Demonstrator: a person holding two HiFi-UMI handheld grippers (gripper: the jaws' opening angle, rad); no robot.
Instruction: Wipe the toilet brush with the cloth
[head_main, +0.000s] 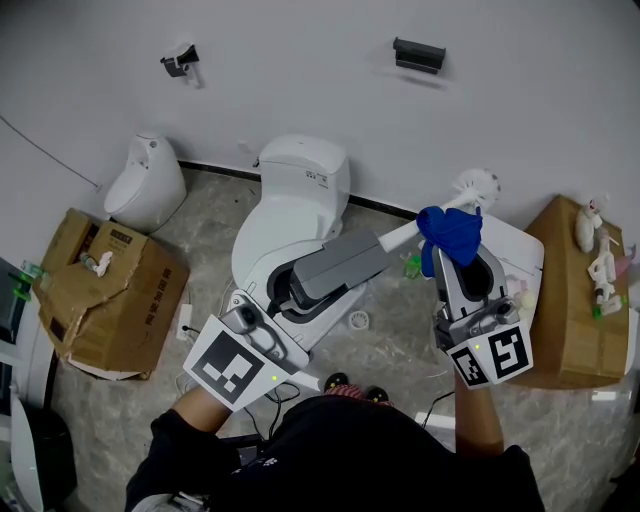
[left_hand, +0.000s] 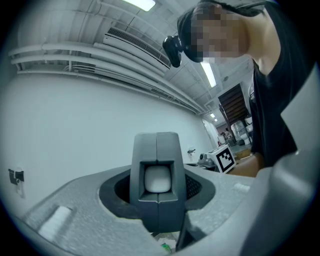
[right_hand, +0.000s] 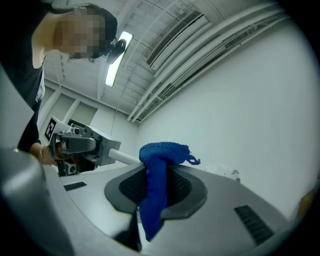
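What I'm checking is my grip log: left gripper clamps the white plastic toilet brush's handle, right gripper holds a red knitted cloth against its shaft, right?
The colour is wrong: the right gripper view shows the knitted cloth is blue, not red. Otherwise yes: the left gripper clamps the handle of the white plastic toilet brush and the right gripper holds the cloth against its shaft.

No legible words, brands or numbers found. Square black-and-white marker (head_main: 232, 367) on left gripper (head_main: 383, 244); like marker (head_main: 497, 355) on right gripper (head_main: 455, 252). Toilet tank label (head_main: 316, 178), possibly printed, too small to read.
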